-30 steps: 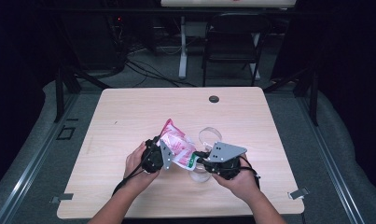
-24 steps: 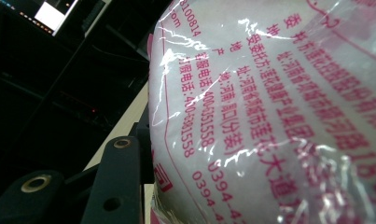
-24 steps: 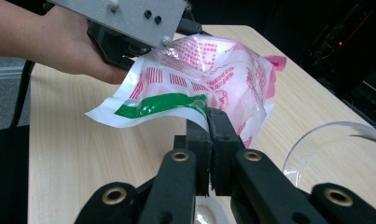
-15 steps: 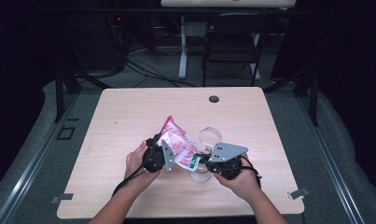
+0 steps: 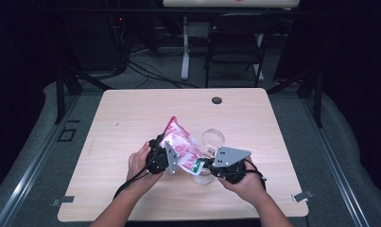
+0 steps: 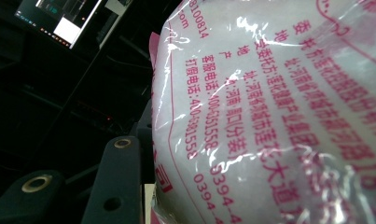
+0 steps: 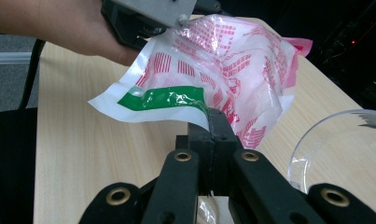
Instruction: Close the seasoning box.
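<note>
Above the near middle of the desk [image 5: 131, 123] hangs a pink-printed plastic bag [image 5: 181, 144] of white powder, held between both tools. The left tool [image 5: 167, 158] clamps the bulging body, jaws about half open around it; the right tool [image 7: 212, 122] has just been closing and now pinches the green-striped bottom corner, jaws fully together. The film looks thin, slick and crinkly, and the filling probably shifts, so the flat sealed edges seem the safest hold. A clear glass bowl [image 5: 212, 139] stands just beside it. The desktop is pale wood grain; the room around is dark, with a chair [image 5: 235, 42] behind.
</note>
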Demonstrator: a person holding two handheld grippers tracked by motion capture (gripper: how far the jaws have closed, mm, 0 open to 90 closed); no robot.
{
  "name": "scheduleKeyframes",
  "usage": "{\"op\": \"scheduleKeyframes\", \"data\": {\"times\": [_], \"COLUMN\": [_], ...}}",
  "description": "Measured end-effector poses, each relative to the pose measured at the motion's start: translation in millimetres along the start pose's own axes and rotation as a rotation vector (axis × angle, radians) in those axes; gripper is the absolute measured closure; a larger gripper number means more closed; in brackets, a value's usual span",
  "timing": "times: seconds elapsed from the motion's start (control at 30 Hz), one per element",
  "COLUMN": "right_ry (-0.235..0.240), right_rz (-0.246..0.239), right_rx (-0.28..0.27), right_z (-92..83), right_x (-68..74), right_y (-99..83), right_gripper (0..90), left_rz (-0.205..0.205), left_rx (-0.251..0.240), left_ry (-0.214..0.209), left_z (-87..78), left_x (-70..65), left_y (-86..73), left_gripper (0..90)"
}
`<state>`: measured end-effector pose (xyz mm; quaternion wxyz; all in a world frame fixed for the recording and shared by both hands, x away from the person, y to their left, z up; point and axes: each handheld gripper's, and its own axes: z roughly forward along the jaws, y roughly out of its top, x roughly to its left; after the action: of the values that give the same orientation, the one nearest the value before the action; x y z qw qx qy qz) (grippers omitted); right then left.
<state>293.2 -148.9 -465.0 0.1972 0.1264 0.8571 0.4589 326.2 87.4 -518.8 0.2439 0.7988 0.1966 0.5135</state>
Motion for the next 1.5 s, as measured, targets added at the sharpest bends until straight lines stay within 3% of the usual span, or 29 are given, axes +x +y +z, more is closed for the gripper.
{"op": "scheduleKeyframes", "data": {"times": [0.87,1.5], "right_ry": [0.03,0.052], "right_rz": [-0.01,0.022], "right_rx": [0.033,0.035], "right_z": [1.4,1.0], "right_x": [-1.9,-4.7], "right_y": [-7.3,-10.1], "right_gripper": [90.0,90.0], "left_rz": [0.04,0.069], "left_rx": [-0.014,-0.025], "left_ry": [0.037,0.06], "left_z": [0.4,-0.8], "left_x": [-1.5,-1.8], "left_y": [5.1,8.5], "left_gripper": [58.1,58.2]}}
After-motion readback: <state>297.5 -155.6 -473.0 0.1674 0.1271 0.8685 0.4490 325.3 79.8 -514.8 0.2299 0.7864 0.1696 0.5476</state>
